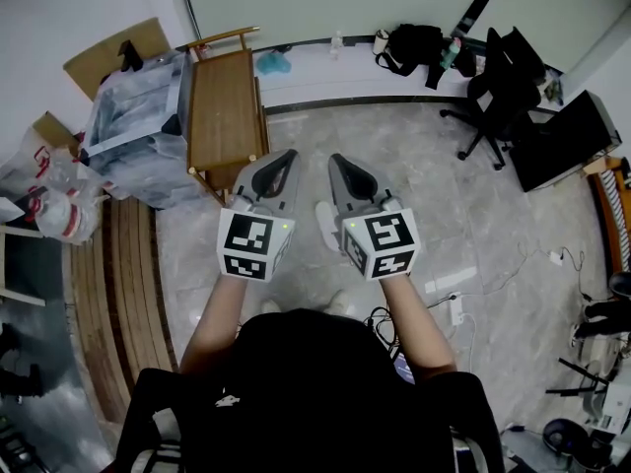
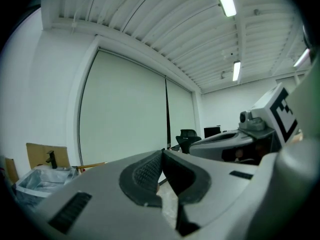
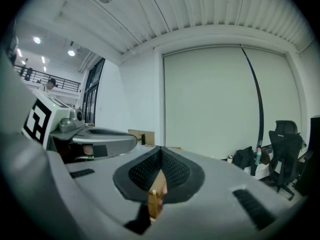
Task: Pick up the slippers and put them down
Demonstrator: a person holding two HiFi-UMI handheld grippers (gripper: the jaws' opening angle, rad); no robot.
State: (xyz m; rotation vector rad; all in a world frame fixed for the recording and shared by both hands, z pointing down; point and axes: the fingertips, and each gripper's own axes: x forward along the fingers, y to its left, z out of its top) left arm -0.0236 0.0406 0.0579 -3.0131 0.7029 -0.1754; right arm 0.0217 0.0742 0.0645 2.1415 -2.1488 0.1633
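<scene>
Both pairs of jaws are closed on nothing; left gripper [image 1: 286, 156] and right gripper [image 1: 338, 160] are held side by side.
Each pair's tips meet with no thing between them; what looks like one pale slipper [image 1: 324, 225] lies on the floor just right of the wooden chair [image 1: 225, 106], under the gap between the grippers; I cannot make out a second; this fits slippers waiting to be lifted or already set down, so the step is unsettled; only the head view shows the floor; the gripper views look past the wooden chair at the window blind [image 3: 210, 104].
</scene>
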